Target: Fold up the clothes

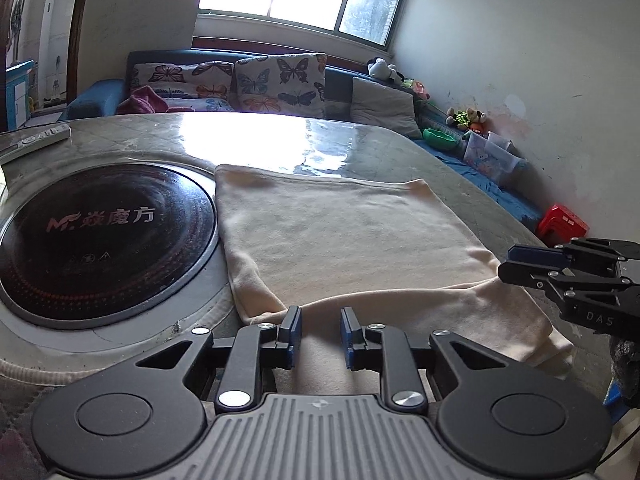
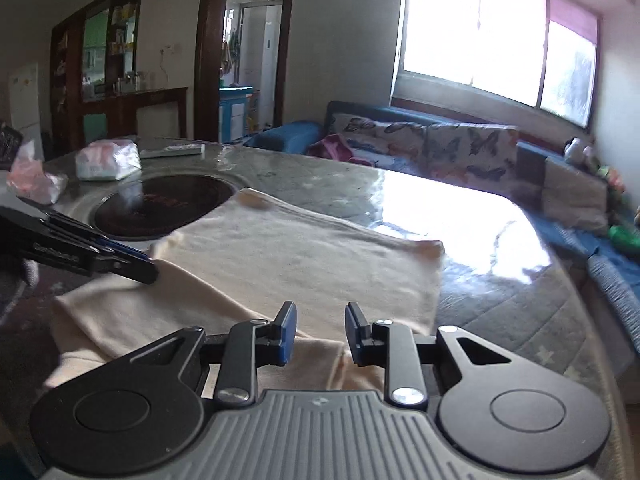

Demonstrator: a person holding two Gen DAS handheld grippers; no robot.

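Cooktop (image 1: 100, 236) just beside garment (image 1: 352, 240)

I'm seeing a plain cream garment (image 1: 340, 232) on a grey marbled surface (image 1: 400, 148), a black hob (image 1: 104, 236) with red rings, butterfly-print cushions (image 1: 280, 84), black claws with blue pads (image 1: 295, 326).

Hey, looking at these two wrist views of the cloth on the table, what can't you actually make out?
- Cream cloth: its near edge sits under the left tongs in the left view and the right tongs in the right view.
- What garment it is: cannot tell.
- Right view: shelf items are too small and blurred.
- Window: glare hides outdoors.
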